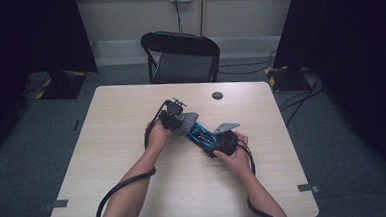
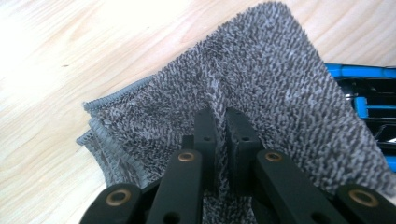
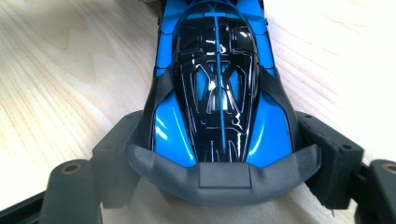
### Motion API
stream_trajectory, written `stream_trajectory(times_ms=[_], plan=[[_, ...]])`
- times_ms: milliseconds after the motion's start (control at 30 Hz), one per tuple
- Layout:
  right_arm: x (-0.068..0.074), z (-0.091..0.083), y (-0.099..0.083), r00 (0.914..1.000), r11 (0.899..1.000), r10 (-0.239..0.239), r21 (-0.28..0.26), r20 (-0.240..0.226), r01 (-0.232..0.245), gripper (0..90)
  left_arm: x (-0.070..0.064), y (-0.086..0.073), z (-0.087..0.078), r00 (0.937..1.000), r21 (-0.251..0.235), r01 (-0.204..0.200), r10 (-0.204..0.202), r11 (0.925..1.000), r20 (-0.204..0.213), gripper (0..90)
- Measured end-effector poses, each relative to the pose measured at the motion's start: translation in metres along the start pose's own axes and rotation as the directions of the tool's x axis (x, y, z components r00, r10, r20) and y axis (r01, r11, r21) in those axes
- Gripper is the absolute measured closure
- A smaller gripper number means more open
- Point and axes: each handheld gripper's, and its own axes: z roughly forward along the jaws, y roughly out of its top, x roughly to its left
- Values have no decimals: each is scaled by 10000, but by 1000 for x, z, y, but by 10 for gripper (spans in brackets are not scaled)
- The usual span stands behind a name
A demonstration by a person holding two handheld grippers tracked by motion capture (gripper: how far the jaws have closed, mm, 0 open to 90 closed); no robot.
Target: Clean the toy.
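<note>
**Cloth on one end of the toy car, jaws on the other**

The blue and black toy car point(image 1: 202, 136) lies on the wooden table point(image 1: 135, 191), near its middle and a little toward the far edge, with its length running diagonally. The right gripper point(image 1: 221, 139) holds the end of the car that is nearer to the person: in the right gripper view its two jaws stand on both sides of the grey bumper point(image 3: 224, 175) and press against it, so the car point(image 3: 217, 93) is clamped between them and rests on the table.

The left gripper point(image 1: 179, 120) is at the other end of the car. In the left gripper view its jaws are pressed together on a fold of a grey terry cloth point(image 2: 261, 93) — the cloth spreads out around them and covers part of the car, whose blue edge point(image 2: 359, 74) shows just beside it. The cloth point(image 1: 186, 123) touches the car's far end.

Behind the far edge of the table stands a black folding chair point(image 1: 183, 56) — well apart from the hands.
</note>
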Motion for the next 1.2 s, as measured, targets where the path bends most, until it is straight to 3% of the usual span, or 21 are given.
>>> stream_trajectory(times_ms=[367,600,867,1200], plan=[[0,0,0,10000,10000,7,3,-2,-7,243,7,-11,-32,9998,-446,-150,156,9989,127,844],[0,0,0,10000,10000,12,2,-3,-12,243,0,-40,-54,9983,-756,-254,293,9968,505,844],[0,0,0,10000,10000,9,7,2,-9,242,-5,-72,-69,9960,-657,-387,438,9971,777,844],[0,0,0,10000,10000,-3,24,7,3,241,-17,-103,-68,9932,-392,-341,383,9986,1098,842]])
